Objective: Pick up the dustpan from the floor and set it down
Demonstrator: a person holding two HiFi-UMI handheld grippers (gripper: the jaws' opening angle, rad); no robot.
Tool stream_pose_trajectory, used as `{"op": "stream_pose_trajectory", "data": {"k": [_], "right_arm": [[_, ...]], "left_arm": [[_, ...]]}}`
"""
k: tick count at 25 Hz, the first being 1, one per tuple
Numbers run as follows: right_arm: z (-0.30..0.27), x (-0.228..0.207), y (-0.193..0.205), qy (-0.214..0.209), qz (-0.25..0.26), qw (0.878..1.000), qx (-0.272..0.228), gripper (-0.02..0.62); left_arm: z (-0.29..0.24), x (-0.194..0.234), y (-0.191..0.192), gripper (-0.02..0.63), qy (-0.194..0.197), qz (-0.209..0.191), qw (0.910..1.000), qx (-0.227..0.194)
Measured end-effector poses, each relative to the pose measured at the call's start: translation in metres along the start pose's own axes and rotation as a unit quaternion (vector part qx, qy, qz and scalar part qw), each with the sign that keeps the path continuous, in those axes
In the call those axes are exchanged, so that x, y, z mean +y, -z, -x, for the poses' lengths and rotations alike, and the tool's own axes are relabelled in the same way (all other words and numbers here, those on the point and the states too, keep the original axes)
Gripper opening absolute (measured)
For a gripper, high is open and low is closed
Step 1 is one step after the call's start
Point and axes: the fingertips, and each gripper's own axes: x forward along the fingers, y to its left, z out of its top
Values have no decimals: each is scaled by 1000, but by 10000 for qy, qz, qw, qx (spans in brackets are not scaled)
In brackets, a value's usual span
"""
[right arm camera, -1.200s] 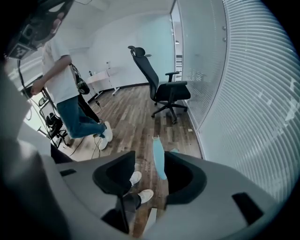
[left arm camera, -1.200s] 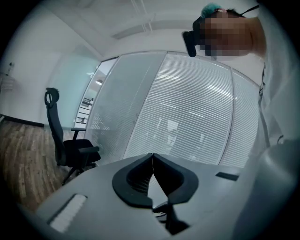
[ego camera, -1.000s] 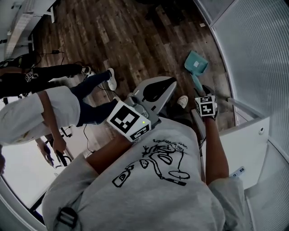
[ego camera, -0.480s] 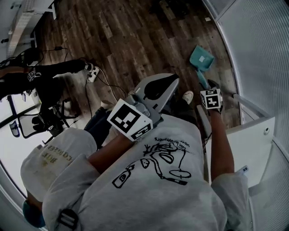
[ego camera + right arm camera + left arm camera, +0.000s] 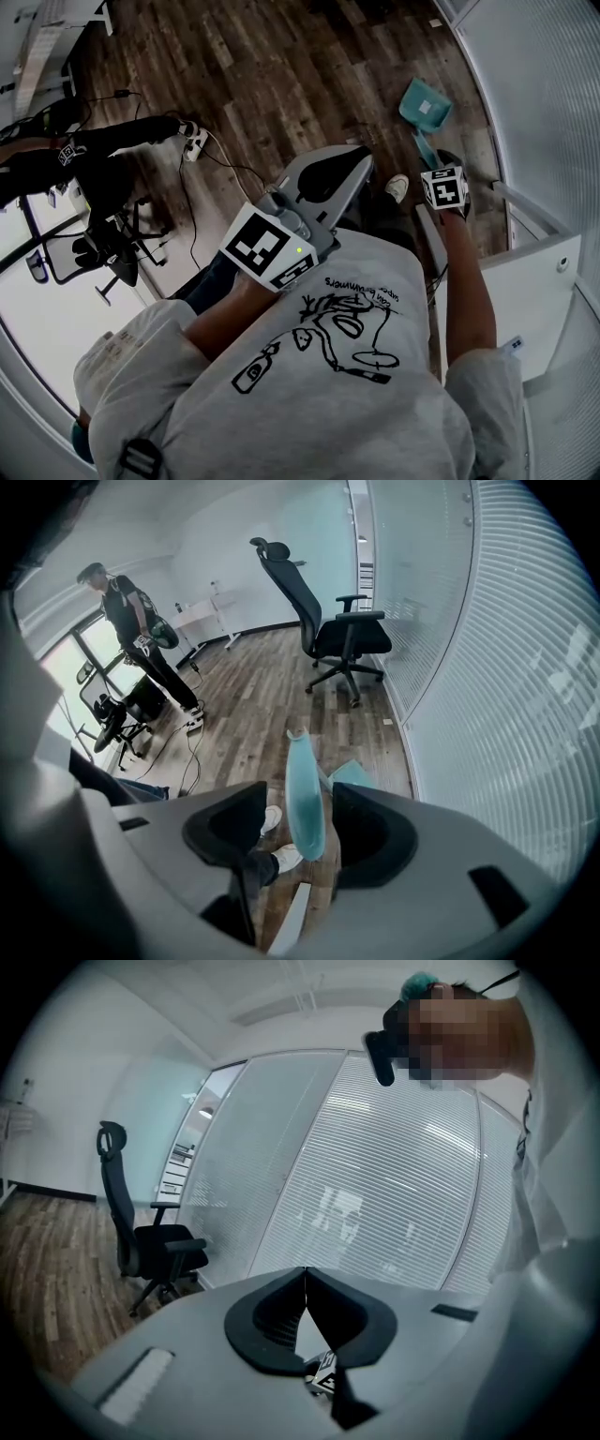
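- The right gripper [image 5: 298,803] has its jaws spread wide; they have just been opening, loosely around the teal dustpan's [image 5: 425,106] handle [image 5: 304,780].
- The dustpan's pan rests at the wooden floor's [image 5: 272,75] edge, beside the glass partition [image 5: 534,84].
- The left gripper [image 5: 305,1274] is clenched and empty.

Grey tee [image 5: 281,422] w/ blk doodle print.

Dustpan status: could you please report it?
Left tool shut, empty. Right tool just opening, astride dustpan handle, ungripped. Dustpan on floor. Shoe beside handle.
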Motion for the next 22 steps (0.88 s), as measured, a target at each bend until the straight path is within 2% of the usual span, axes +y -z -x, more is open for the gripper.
{"op": "stream_pose_trajectory", "data": {"k": [22], "right_arm": [[-38,-9,15,-74,30,9998,160,183]], "left_arm": [[-1,14,38,2,-224,203,9992,258]]}}
